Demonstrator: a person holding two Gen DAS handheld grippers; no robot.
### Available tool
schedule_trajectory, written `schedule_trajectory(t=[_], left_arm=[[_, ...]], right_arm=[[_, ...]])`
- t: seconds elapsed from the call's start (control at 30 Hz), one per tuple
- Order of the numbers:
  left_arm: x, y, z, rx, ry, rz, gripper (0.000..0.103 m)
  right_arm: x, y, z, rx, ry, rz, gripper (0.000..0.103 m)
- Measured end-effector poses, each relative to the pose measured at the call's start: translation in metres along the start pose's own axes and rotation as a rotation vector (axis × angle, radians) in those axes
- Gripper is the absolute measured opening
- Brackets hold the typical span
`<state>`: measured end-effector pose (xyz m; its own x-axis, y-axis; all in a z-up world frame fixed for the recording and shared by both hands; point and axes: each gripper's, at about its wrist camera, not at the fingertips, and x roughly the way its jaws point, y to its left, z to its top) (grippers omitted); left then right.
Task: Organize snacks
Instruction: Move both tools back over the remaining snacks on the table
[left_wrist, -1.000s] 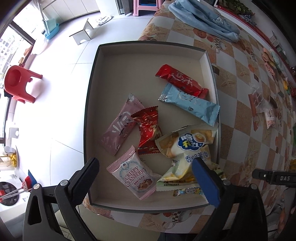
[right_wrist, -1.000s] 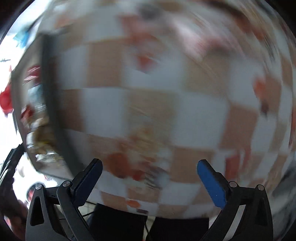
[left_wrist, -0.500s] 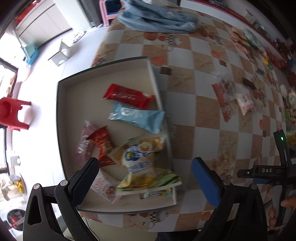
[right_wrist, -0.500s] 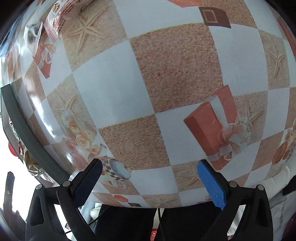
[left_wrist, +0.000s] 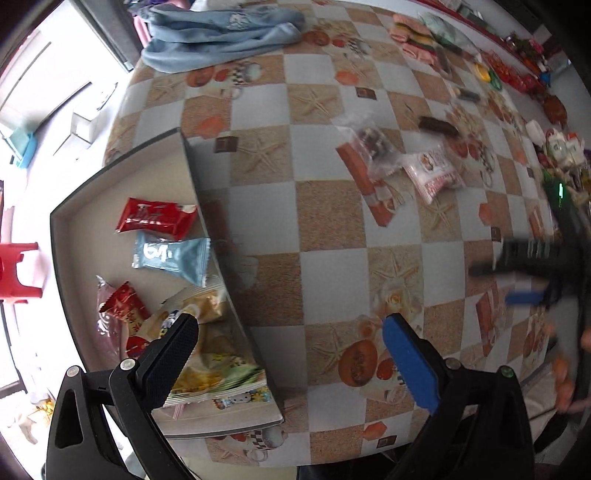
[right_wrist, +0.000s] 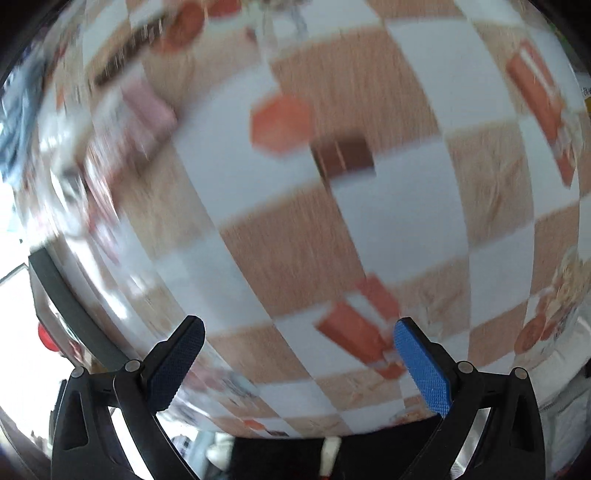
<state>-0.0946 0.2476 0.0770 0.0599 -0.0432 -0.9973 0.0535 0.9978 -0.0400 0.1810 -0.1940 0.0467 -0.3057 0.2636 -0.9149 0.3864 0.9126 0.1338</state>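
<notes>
Checkered seashell-print tablecloth (left_wrist: 332, 206) is carrying loose snacks beyond my dark-rimmed shallow tray (left_wrist: 192, 166), and I'm holding both grippers, left (left_wrist: 290, 332) and right (right_wrist: 299, 332), wide apart and empty, judging the pink-white crinkly pillow packet (left_wrist: 434, 177) light, slippery, best pinched at its crimped end.

The left gripper (left_wrist: 288, 338) has swung right off the tray (left_wrist: 207, 221), toward the loose snacks (left_wrist: 432, 173).

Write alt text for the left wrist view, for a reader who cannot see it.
The open, empty left gripper hangs over the right wall of a grey tray that holds several snack packets, among them a red packet and a light blue packet. More snacks, including a pink-and-white packet, lie loose on the checkered tablecloth.
</notes>
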Motion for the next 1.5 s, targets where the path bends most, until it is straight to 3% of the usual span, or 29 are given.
schedule_trajectory(t=[0.33, 0.43, 0.5, 0.67, 0.8, 1.03, 1.17, 1.4, 1.5], left_arm=[[0.004, 0.001, -0.006, -0.008, 0.03, 0.004, 0.101], [0.003, 0.004, -0.007, -0.013, 0.035, 0.009, 0.101], [0.002, 0.005, -0.008, -0.012, 0.035, 0.011, 0.101], [0.003, 0.007, -0.008, -0.013, 0.044, 0.007, 0.101], [0.008, 0.0, -0.005, -0.003, 0.054, -0.007, 0.101], [0.017, -0.024, -0.004, 0.053, 0.084, -0.03, 0.101], [0.02, -0.034, -0.002, 0.068, 0.099, -0.04, 0.101], [0.027, -0.041, 0.008, 0.034, 0.137, -0.065, 0.101], [0.027, -0.043, 0.017, 0.022, 0.137, -0.069, 0.101]], right_arm=[[-0.035, 0.044, 0.072, 0.099, -0.143, 0.102, 0.103], [-0.028, 0.062, 0.086, 0.121, -0.141, 0.095, 0.103], [-0.022, 0.073, 0.089, 0.106, -0.153, 0.037, 0.103], [-0.014, 0.073, 0.08, 0.059, -0.187, -0.071, 0.103], [-0.014, 0.037, 0.076, 0.096, -0.201, -0.112, 0.103], [-0.018, -0.04, 0.068, 0.167, -0.195, -0.091, 0.103], [-0.01, -0.068, 0.048, 0.12, -0.174, -0.106, 0.103], [-0.001, -0.058, 0.022, -0.07, -0.211, -0.171, 0.103], [0.004, -0.047, 0.008, -0.081, -0.252, -0.173, 0.103]])
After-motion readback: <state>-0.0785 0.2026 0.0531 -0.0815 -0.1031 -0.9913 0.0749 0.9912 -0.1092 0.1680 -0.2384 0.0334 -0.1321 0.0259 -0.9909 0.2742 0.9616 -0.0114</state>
